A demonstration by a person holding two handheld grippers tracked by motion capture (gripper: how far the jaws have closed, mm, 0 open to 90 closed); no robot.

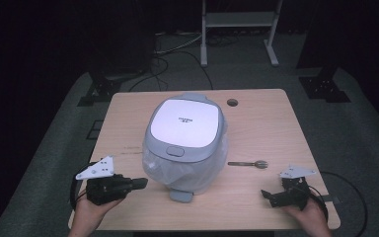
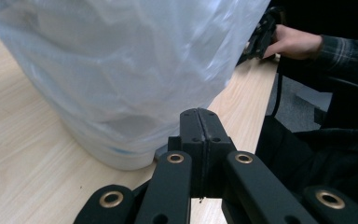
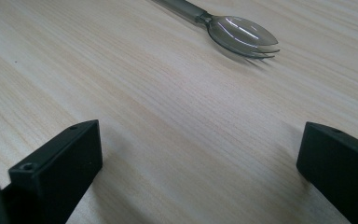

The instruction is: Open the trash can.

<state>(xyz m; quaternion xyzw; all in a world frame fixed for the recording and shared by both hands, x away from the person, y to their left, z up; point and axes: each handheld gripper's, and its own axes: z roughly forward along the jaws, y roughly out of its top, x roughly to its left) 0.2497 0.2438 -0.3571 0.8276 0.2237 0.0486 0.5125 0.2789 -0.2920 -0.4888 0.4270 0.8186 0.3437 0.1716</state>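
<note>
Though plastic-wrapped, rice cooker [image 1: 185, 140] — lid shut, grey-white.

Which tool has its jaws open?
The right tool, near the spork: its two jaws stand wide apart over bare table. The left tool, beside the rice cooker, is shut with nothing between.

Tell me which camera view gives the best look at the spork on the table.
The right gripper view: the spork lies close ahead of the open jaws, its translucent bowl and short tines sharp, though most of the handle is cut off. In the high view the spork shows whole but tiny, right of the rice cooker. The left gripper view faces the cooker's plastic wrap.
</note>
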